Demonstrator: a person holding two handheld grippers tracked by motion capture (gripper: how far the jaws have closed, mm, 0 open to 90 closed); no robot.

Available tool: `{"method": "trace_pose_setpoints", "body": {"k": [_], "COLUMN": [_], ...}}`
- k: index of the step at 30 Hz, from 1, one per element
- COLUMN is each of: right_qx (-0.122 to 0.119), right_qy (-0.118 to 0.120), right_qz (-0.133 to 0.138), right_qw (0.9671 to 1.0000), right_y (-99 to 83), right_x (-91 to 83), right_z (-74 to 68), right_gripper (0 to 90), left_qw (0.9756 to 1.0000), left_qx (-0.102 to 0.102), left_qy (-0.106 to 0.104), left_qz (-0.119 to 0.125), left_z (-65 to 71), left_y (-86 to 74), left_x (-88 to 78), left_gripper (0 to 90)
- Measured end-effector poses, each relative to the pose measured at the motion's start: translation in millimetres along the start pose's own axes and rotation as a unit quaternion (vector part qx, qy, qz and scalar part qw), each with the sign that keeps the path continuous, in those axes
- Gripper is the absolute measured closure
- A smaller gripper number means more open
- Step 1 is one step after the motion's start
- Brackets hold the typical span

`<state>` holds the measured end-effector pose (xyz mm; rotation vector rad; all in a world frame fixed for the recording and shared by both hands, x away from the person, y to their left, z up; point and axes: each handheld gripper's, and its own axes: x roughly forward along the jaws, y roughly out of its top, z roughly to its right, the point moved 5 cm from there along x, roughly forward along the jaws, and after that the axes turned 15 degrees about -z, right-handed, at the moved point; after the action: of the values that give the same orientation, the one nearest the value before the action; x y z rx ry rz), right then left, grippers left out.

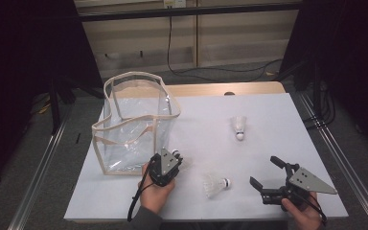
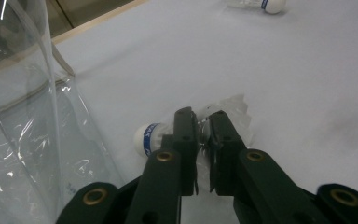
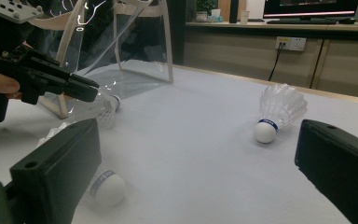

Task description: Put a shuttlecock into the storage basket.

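Note:
My left gripper (image 1: 173, 160) sits beside the clear bag's near right corner, shut on a white shuttlecock (image 1: 176, 153). In the left gripper view the two black jaws (image 2: 203, 119) pinch its plastic skirt just behind the blue-banded cork (image 2: 149, 139), low over the table. A second shuttlecock (image 1: 215, 185) lies on its side between the grippers. A third one (image 1: 239, 127) rests cork toward me at the far right. My right gripper (image 1: 263, 170) is open near the front right edge, nothing between its jaws (image 3: 196, 177), which frame the near shuttlecock (image 3: 106, 186) and the far shuttlecock (image 3: 277, 112).
A clear plastic tote bag (image 1: 134, 120) with beige trim stands open-topped at the table's left; its wall (image 2: 23, 116) is close beside my left jaws. The white table (image 1: 206, 110) ends at a wooden strip at the back. Cables lie on the floor beyond.

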<state>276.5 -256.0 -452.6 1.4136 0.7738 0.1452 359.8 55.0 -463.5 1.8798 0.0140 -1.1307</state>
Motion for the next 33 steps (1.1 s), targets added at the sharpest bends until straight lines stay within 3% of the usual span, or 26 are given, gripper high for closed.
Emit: {"method": "trace_pose_setpoints", "body": {"k": [4, 7, 11, 16, 23, 33], "right_qx": [0.001, 0.001, 0.0, 0.001, 0.001, 0.003], "right_qy": [0.0, 0.002, 0.003, 0.002, 0.001, -0.001], "right_qz": [0.001, 0.001, 0.001, 0.002, 0.003, 0.005], "right_qw": [1.0, 1.0, 1.0, 1.0, 1.0, 1.0], "right_y": [0.1, 0.3, 0.2, 0.4, 0.5, 0.4], "right_x": [-0.2, -0.1, -0.2, -0.5, -0.7, -1.5], "right_z": [0.0, -0.8, -1.0, -0.7, -0.2, 1.9], "right_gripper": [0.0, 0.0, 0.1, 0.0, 0.1, 0.0], "left_qw": [0.9998, 0.9997, 0.9994, 0.9988, 0.9979, 0.9957], "left_qx": [0.001, -0.01, -0.029, -0.036, -0.042, -0.048], "left_qy": [-0.017, -0.02, -0.019, -0.019, -0.023, -0.063], "left_qz": [0.013, 0.01, -0.004, -0.026, -0.043, -0.049], "left_z": [2.5, 2.1, 1.1, 1.7, -0.1, 3.4], "left_y": [4.6, 3.0, -0.4, -6.1, -8.0, 0.7], "left_x": [-3.4, -1.3, 1.3, 9.2, 12.4, 5.7], "left_gripper": [88.4, 87.9, 82.8, 80.1, 88.7, 89.5]}}
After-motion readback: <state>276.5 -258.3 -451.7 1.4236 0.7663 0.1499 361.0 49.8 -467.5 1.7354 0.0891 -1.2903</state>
